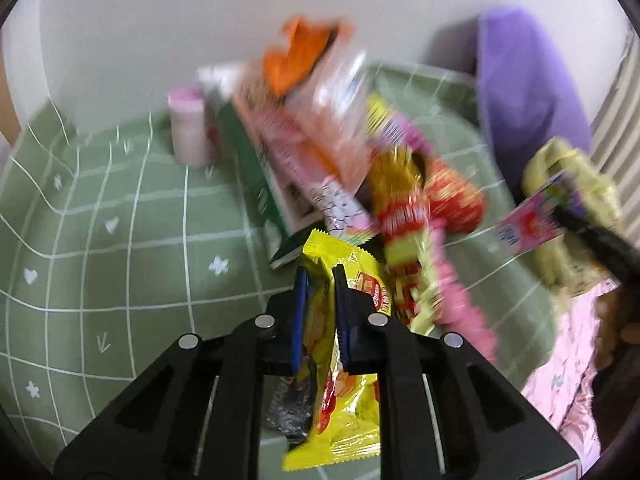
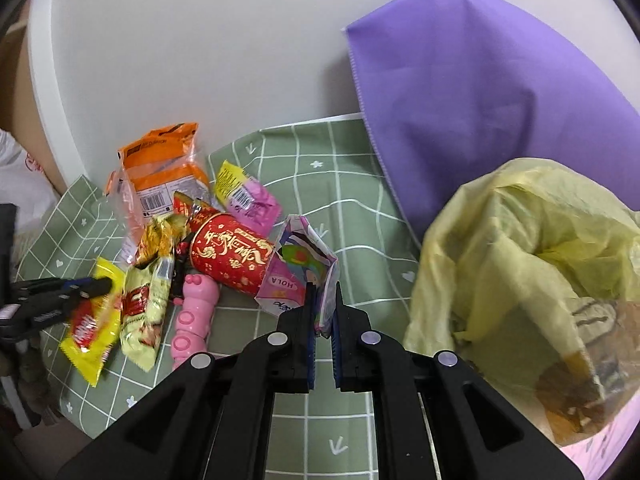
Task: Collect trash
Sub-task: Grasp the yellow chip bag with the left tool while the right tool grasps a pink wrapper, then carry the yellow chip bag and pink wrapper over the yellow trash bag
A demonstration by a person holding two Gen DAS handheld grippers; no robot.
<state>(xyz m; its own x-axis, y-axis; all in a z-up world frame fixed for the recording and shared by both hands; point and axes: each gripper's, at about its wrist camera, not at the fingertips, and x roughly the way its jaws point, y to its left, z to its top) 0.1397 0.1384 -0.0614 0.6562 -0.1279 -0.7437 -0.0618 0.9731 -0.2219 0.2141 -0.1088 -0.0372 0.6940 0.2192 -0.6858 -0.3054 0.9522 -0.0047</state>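
Note:
My left gripper [image 1: 320, 276] is shut on a yellow snack wrapper [image 1: 344, 396], held above the green checked cloth [image 1: 120, 240]; the same wrapper [image 2: 90, 324] and gripper [image 2: 94, 286] show at the left of the right wrist view. My right gripper [image 2: 323, 292] is shut on a pink and white carton wrapper [image 2: 304, 272], also visible in the left wrist view [image 1: 528, 224]. A yellow plastic trash bag [image 2: 520, 264] stands open just right of it. The pile holds a red can [image 2: 230, 254], a pale green wrapper [image 2: 146, 308], an orange bag [image 2: 160, 168] and a pink-yellow wrapper [image 2: 248, 196].
A pink caterpillar toy [image 2: 192, 316] lies by the can. A purple cloth bag [image 2: 472, 92] leans on the white wall behind the trash bag. A pink bottle [image 1: 186, 124] and a green-edged box [image 1: 256, 172] stand at the cloth's far side.

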